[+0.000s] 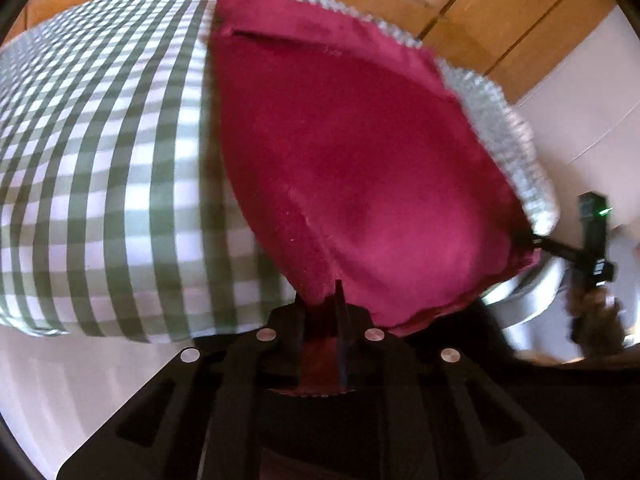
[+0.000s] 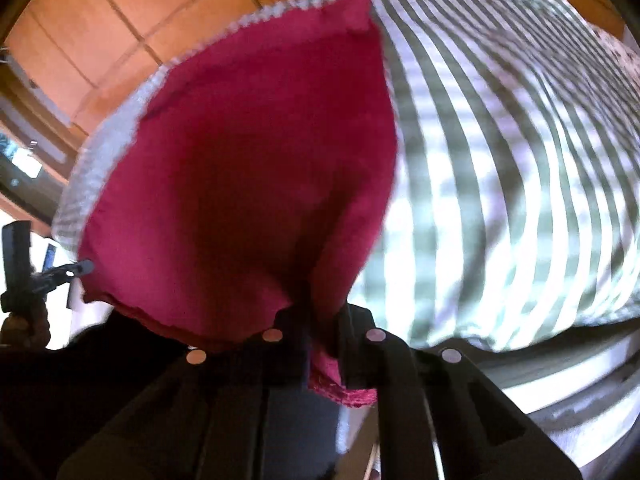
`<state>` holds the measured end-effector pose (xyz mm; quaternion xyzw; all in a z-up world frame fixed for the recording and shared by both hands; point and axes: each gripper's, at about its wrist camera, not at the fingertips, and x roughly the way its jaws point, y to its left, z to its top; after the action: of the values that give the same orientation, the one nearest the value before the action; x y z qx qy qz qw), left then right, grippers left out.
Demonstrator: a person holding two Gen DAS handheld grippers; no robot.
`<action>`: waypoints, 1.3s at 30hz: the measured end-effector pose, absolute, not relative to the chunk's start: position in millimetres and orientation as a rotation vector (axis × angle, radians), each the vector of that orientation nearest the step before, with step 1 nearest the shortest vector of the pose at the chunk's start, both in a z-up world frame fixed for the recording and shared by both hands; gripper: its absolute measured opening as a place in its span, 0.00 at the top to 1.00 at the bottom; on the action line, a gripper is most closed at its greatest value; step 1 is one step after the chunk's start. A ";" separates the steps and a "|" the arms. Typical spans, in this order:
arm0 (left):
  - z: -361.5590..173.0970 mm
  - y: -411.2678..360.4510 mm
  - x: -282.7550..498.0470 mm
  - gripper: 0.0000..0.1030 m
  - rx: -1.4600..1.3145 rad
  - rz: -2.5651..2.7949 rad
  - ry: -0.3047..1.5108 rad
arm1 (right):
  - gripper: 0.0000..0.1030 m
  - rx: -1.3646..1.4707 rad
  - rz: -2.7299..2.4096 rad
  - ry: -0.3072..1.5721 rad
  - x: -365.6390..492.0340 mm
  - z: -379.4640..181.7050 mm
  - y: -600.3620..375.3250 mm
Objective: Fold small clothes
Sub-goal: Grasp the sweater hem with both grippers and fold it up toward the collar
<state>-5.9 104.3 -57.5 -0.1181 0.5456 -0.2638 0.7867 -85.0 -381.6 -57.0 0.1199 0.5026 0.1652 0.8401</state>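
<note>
- At the bottom of your left wrist view, the left gripper [image 1: 326, 300] has its fingers clamped on the near corner of the red cloth [image 1: 352, 152], and a strip of that cloth runs back between them toward the camera.
- From there the cloth spreads up and away over the green-and-white checked cover [image 1: 104, 168], which fills the left half of the view; the surface under the cover is hidden.
- At the right edge, your right gripper [image 1: 538, 242] pinches the cloth's other near corner, with your hand [image 1: 592, 312] on its handle below.
- Behind the cover you see wooden panels [image 1: 500, 12].
- In the right wrist view, near the bottom centre, the right gripper [image 2: 326, 312] is closed tight on a bunched corner of the red cloth [image 2: 248, 168]; a tail of fabric hangs out below the fingers.
- The checked cover [image 2: 500, 184] lies to the right, blurred.
- At the far left, the left gripper [image 2: 82, 268] grips the cloth's edge.
</note>
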 end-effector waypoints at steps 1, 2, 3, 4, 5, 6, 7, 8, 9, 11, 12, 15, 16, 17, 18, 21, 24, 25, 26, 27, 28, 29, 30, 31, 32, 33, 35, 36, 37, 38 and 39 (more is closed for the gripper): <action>-52.2 108.2 -2.5 0.90 -0.305 -0.591 1.167 | 0.91 0.271 0.361 1.041 -81.7 -50.5 -382.3; -46.0 114.2 2.8 0.90 -0.369 -0.618 1.150 | 0.91 0.292 0.373 1.015 -76.1 -43.1 -383.6; -42.0 117.2 6.9 0.90 -0.408 -0.631 1.137 | 0.91 0.312 0.381 0.994 -69.9 -37.5 -384.5; -36.4 120.8 14.7 0.90 -0.459 -0.645 1.116 | 0.91 0.339 0.384 0.971 -59.8 -32.2 -386.1; -33.2 122.1 22.2 0.90 -0.488 -0.650 1.101 | 0.91 0.364 0.383 0.954 -49.8 -29.5 -388.1; -32.1 121.1 25.7 0.90 -0.508 -0.651 1.089 | 0.91 0.383 0.377 0.942 -39.2 -27.8 -389.1; -30.2 121.9 36.0 0.90 -0.538 -0.651 1.074 | 0.91 0.393 0.362 0.929 -22.1 -27.4 -389.5; -28.9 121.7 46.6 0.90 -0.561 -0.649 1.063 | 0.91 0.394 0.356 0.927 -10.6 -27.4 -388.9; -27.1 119.9 55.2 0.90 -0.576 -0.646 1.051 | 0.91 0.399 0.340 0.928 6.2 -29.7 -388.3; -28.0 120.4 79.0 0.90 -0.610 -0.623 1.033 | 0.91 0.409 0.319 0.935 31.1 -31.4 -387.7; -30.5 121.6 91.7 0.90 -0.619 -0.599 1.031 | 0.91 0.413 0.297 0.937 46.5 -34.3 -387.9; -36.0 123.5 131.2 0.90 -0.645 -0.515 1.023 | 0.90 0.432 0.279 0.933 72.2 -38.8 -390.2; -40.4 125.6 144.3 0.90 -0.673 -0.481 1.025 | 0.86 0.453 0.272 0.928 81.4 -38.3 -392.3; -41.7 132.4 151.3 0.90 -0.691 -0.469 1.023 | 0.69 0.477 0.278 0.918 86.3 -36.7 -394.8; -43.1 137.6 156.4 0.86 -0.707 -0.446 1.028 | 0.50 0.493 0.283 0.903 87.0 -33.9 -396.8; -44.1 148.7 162.0 0.36 -0.749 -0.389 1.039 | 0.21 0.534 0.278 0.820 76.6 -17.8 -413.6; -36.3 174.4 147.2 0.24 -0.757 -0.333 0.950 | 0.16 0.512 0.253 0.805 54.6 -15.9 -431.8; -36.2 185.2 141.4 0.24 -0.772 -0.333 0.942 | 0.16 0.502 0.240 0.815 41.6 -18.7 -433.2; -35.6 190.3 135.0 0.24 -0.764 -0.321 0.926 | 0.16 0.488 0.233 0.827 37.1 -23.2 -436.8; -35.9 193.1 129.5 0.24 -0.745 -0.324 0.918 | 0.16 0.459 0.218 0.852 28.3 -32.0 -438.3; -38.8 192.3 122.7 0.24 -0.712 -0.346 0.930 | 0.16 0.446 0.208 0.869 25.3 -37.9 -437.5; -43.6 185.2 119.3 0.24 -0.685 -0.354 0.952 | 0.19 0.438 0.203 0.891 21.9 -45.5 -436.1; -48.9 181.1 118.0 0.24 -0.659 -0.358 0.969 | 0.26 0.434 0.207 0.915 21.6 -55.1 -431.8; -53.3 173.3 113.6 0.26 -0.615 -0.364 0.989 | 0.30 0.428 0.208 0.928 24.1 -61.3 -426.6; -58.0 159.4 109.0 0.30 -0.547 -0.376 1.010 | 0.35 0.419 0.209 0.931 26.7 -64.5 -421.0; -61.4 152.0 105.9 0.33 -0.517 -0.386 1.018 | 0.42 0.401 0.209 0.929 30.2 -67.2 -414.2; -66.1 137.9 102.3 0.59 -0.462 -0.400 1.018 | 0.59 0.369 0.211 0.938 42.3 -72.8 -399.1; -67.3 132.4 103.9 0.71 -0.447 -0.421 1.024 | 0.66 0.356 0.205 0.940 46.6 -73.3 -394.2; -67.9 128.3 105.1 0.78 -0.436 -0.430 1.035 | 0.71 0.351 0.206 0.938 48.4 -72.6 -391.7; -65.3 126.4 104.3 0.85 -0.421 -0.418 1.022 | 0.76 0.353 0.205 0.937 47.5 -70.4 -389.2; -63.3 126.7 103.8 0.85 -0.412 -0.418 1.014 | 0.80 0.356 0.206 0.934 45.6 -68.0 -390.1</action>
<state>103.8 126.7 -63.3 -0.1946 0.4786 -0.1974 0.8332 45.6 -390.1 -68.0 0.1705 0.4468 0.0985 0.8727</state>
